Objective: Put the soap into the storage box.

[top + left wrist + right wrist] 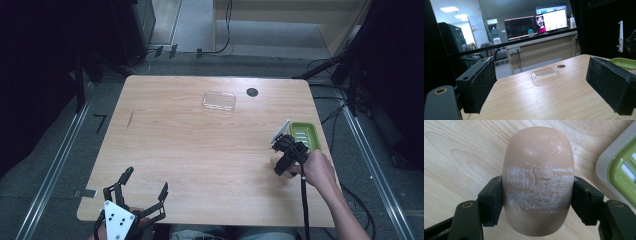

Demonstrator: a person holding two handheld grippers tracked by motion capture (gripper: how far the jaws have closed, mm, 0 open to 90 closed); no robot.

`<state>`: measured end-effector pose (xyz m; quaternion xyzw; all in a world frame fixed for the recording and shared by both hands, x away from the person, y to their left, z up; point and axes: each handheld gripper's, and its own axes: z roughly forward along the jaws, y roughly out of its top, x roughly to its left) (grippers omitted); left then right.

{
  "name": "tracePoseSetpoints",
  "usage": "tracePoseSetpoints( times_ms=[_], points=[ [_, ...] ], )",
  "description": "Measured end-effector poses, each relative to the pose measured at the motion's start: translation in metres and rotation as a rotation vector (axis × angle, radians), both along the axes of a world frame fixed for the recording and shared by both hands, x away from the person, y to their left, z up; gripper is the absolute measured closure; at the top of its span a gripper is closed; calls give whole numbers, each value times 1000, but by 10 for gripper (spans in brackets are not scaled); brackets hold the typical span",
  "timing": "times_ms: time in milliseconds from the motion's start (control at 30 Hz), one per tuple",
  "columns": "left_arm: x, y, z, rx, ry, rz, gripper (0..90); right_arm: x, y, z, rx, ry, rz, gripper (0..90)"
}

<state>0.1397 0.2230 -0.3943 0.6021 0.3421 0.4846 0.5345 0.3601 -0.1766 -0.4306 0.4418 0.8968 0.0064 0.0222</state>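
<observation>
Jaws spread wide and empty, the left gripper idles at the lower left of the counter; a clear lid lies upper centre; at right, the right gripper clamps a tan soap bar just beside the green soap dish, likely its destination.

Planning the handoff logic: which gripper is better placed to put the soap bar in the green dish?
Right. The right gripper is clamped on the soap bar beside the green dish; the left gripper sits open at the near edge.
</observation>
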Motion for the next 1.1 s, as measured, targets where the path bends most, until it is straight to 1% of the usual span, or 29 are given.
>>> tracePoseSetpoints(
  times_ms=[567, 667, 900, 1100],
  points=[
    [0, 0, 0, -2, 0, 1, 99, 3, -18, 6, -8, -4, -33, 333],
    [0, 0, 0, 0, 0, -1, 99, 3, -23, 9, -8, -12, -46, 333],
    [0, 0, 0, 0, 0, 0, 99, 5, -32, 14, -2, -15, -80, 333],
    [0, 0, 0, 1, 0, 0, 99, 7, -39, 13, -2, -18, -91, 333]
  ],
)
